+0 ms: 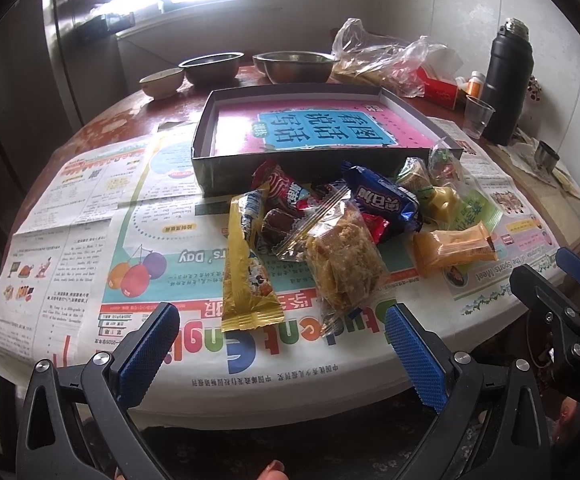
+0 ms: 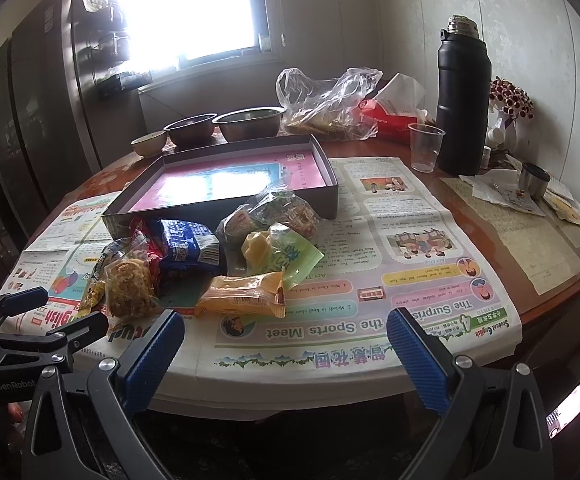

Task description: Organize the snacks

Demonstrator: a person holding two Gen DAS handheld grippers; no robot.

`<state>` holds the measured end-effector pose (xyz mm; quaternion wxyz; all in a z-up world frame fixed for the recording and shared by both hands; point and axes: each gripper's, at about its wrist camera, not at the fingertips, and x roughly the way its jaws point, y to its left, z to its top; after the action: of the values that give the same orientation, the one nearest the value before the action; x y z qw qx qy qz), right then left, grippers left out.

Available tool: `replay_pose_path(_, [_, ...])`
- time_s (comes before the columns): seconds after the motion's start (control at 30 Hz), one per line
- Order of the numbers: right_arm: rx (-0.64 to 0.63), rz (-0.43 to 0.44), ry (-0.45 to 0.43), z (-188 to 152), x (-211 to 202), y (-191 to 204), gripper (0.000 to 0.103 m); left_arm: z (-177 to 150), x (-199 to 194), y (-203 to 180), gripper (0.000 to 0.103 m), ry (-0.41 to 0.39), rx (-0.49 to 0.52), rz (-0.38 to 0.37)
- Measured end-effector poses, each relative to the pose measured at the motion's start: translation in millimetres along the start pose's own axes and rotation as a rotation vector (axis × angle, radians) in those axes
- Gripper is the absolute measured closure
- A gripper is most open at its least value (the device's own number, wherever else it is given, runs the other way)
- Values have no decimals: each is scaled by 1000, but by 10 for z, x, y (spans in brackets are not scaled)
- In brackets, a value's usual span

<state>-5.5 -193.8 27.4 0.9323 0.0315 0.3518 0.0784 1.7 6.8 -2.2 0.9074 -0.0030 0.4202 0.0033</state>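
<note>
A pile of wrapped snacks lies on newspaper in front of a dark shallow box (image 1: 205, 160) with a pink book inside. The pile holds a long yellow packet (image 1: 245, 264), a clear bag of crispy cake (image 1: 342, 256), a blue packet (image 1: 386, 200) and an orange packet (image 1: 454, 248). My left gripper (image 1: 281, 344) is open and empty at the table's near edge, just short of the yellow packet. My right gripper (image 2: 285, 344) is open and empty, just short of the orange packet (image 2: 241, 294). The box (image 2: 326, 196) also shows in the right wrist view.
Metal bowls (image 1: 294, 66) and a small ceramic bowl (image 1: 161, 82) stand behind the box. A plastic bag (image 2: 326, 104), a red tissue pack (image 2: 390, 120), a clear cup (image 2: 424, 152) and a black flask (image 2: 464, 100) stand at the back right. Newspaper (image 2: 410, 280) covers the table.
</note>
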Motion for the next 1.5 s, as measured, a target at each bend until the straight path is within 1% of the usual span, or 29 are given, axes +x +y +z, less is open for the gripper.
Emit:
replay_pose_path(0.5, [12,18,18,28,73,32,1,81,64,399,1,12,-86,21])
replay_pose_path(0.7, [32,30,31,73,153,40,1,103,189,488,1,47,-108,21])
replay_pose_path(0.83, [47,39,49,86,231,43,1,133,265,480,1,54,-92,19])
replay_pose_path(0.93, [64,41,65,94,299,32,1,155,304,438,1,49,-59,37])
replay_pose_path(1.1, [79,41,91,108,417,66,1,172,365,417,1,59,-35,34])
replay_pose_path(1.27, [61,17,110,121,526,148,1,201,402,430,1,54,-34,35])
replay_pose_path(1.5, [23,-22,125,128,612,250,3,218,517,470,1,81,-37,38])
